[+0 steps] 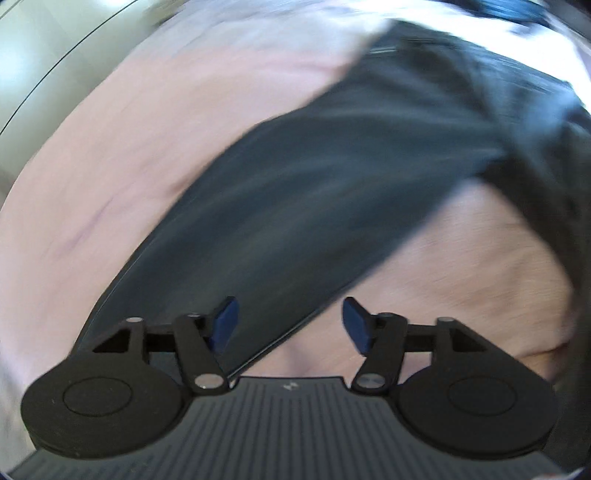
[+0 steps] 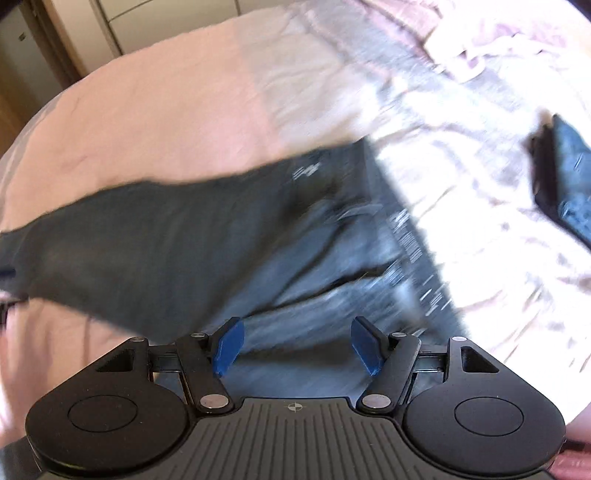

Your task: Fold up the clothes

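A pair of dark grey trousers point(image 1: 332, 177) lies spread on a pink bed sheet point(image 1: 147, 129). In the left wrist view one leg runs from the lower left up to the upper right. My left gripper point(image 1: 290, 323) is open and empty, just above the leg's hem end. In the right wrist view the trousers point(image 2: 184, 240) stretch left, with the waist part toward the right. My right gripper point(image 2: 295, 345) is open and empty over the waist area. Both views are blurred by motion.
The pink sheet point(image 2: 166, 103) covers the bed, rumpled and sunlit at the right. A dark folded garment point(image 2: 565, 177) lies at the right edge. Pale cabinets point(image 2: 147, 18) and a wooden floor stand beyond the bed's far edge.
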Action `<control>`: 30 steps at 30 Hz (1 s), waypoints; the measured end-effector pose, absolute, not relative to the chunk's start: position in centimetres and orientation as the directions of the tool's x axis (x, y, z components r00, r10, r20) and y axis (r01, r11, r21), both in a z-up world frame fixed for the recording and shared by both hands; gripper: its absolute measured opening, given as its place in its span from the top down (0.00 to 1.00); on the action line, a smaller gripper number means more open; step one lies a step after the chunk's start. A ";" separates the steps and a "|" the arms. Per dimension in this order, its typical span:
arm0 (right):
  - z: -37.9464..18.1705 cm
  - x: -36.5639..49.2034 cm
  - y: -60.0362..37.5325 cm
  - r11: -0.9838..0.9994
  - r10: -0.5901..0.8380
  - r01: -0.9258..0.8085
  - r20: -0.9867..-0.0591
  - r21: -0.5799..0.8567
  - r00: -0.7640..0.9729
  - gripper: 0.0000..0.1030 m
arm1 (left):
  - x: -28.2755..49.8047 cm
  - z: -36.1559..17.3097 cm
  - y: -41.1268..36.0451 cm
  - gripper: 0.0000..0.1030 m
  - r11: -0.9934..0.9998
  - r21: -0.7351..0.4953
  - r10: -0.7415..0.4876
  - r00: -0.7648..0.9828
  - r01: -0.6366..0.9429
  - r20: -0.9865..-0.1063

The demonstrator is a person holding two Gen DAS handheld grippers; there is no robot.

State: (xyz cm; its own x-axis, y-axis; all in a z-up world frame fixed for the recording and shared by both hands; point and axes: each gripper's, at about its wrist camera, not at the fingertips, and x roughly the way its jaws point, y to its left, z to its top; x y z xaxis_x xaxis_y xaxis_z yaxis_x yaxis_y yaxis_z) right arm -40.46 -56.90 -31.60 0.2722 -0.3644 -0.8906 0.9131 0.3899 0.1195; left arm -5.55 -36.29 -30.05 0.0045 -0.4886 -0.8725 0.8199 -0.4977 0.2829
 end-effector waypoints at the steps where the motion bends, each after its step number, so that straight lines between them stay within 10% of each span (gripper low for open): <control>1: -31.6 -41.1 -58.1 0.389 -0.377 0.914 -0.885 0.115 0.272 0.34 | -7.3 -30.4 -36.3 0.37 -0.537 0.286 -0.483 -0.012 0.794 -0.875; 13: -38.7 -43.0 -73.0 0.527 -0.167 0.770 -0.844 0.361 0.510 0.36 | -18.6 -32.5 -42.8 0.37 -0.501 0.081 -0.405 -0.150 0.862 -0.902; 15: -40.2 -43.1 -75.1 0.543 -0.107 0.732 -0.831 0.412 0.547 0.91 | -19.6 -33.0 -44.3 0.40 -0.464 0.062 -0.382 -0.136 0.884 -0.914; 17: -41.0 -43.6 -76.7 0.566 -0.070 0.698 -0.818 0.439 0.572 0.91 | -20.9 -33.0 -45.4 0.48 -0.453 0.063 -0.381 -0.130 0.889 -0.916; 26: -40.3 -46.5 -78.9 0.568 -0.060 0.663 -0.779 0.487 0.624 0.88 | -23.5 -31.9 -48.5 0.44 -0.488 0.098 -0.397 -0.120 0.868 -0.910; 30: -38.1 -49.6 -76.0 0.521 -0.110 0.669 -0.736 0.530 0.668 0.40 | -23.9 -30.0 -47.7 0.43 -0.521 0.072 -0.426 -0.186 0.850 -0.885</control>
